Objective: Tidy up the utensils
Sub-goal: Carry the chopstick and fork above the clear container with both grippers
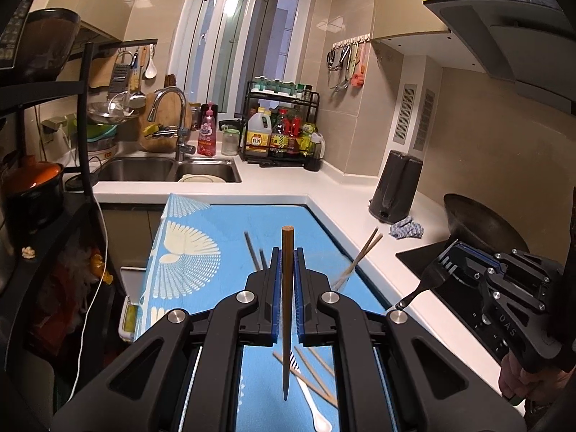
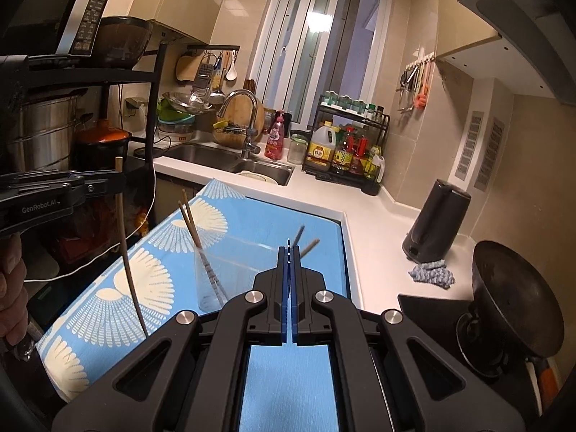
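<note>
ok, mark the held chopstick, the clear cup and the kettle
chopstick (image 1: 287,288): left wrist view, mid shaft between the fingers.
clear cup (image 2: 234,270): right wrist view, front wall.
kettle (image 2: 437,223): right wrist view, body centre.

Chopsticks (image 2: 190,221) crowding glass (image 2: 216,280) mouth

surface: blue patterned cloth (image 1: 230,223) | on it: loose chopsticks (image 1: 309,374); white spoon (image 1: 316,414); clear container (image 2: 230,273)

"GenRobot.AI" on left hand-held gripper (image 2: 120,183), "DAS" on right hand-held gripper (image 1: 448,257)
</note>
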`<state>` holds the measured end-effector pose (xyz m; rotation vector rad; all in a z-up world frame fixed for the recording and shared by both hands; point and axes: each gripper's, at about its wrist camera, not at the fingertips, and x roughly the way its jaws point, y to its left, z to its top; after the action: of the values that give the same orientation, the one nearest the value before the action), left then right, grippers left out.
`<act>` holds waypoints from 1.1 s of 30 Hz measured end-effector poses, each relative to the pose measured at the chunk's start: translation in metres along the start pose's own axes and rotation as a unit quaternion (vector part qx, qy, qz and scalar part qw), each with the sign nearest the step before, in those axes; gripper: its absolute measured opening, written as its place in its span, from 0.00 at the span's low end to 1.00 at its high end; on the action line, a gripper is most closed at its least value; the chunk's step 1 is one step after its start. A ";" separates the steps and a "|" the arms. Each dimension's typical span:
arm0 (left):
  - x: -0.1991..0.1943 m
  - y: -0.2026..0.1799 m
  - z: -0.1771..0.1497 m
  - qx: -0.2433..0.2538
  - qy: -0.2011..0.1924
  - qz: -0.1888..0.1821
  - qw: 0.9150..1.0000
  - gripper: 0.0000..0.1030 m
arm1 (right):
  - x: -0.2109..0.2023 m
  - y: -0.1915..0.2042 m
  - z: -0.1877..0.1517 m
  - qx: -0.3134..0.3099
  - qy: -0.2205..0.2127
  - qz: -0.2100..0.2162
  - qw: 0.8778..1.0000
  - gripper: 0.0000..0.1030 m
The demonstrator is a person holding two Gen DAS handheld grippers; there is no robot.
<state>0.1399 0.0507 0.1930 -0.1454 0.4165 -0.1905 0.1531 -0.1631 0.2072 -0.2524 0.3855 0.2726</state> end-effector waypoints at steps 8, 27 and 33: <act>0.014 0.005 0.072 -0.019 -0.027 -0.047 0.998 0.06 | 0.006 -0.007 0.055 -0.015 -0.033 -0.009 0.999 0.01; 0.138 0.016 0.045 -0.007 0.004 -0.042 0.999 0.06 | 0.128 0.013 0.027 -0.022 -0.014 -0.018 0.999 0.01; 0.154 0.013 0.006 0.016 0.031 -0.049 0.998 0.07 | 0.140 0.021 0.008 -0.027 0.008 -0.014 0.999 0.01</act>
<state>0.2829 0.0315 0.1368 -0.1277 0.4690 -0.2988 0.2740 -0.1115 0.1542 -0.3139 0.3908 0.2541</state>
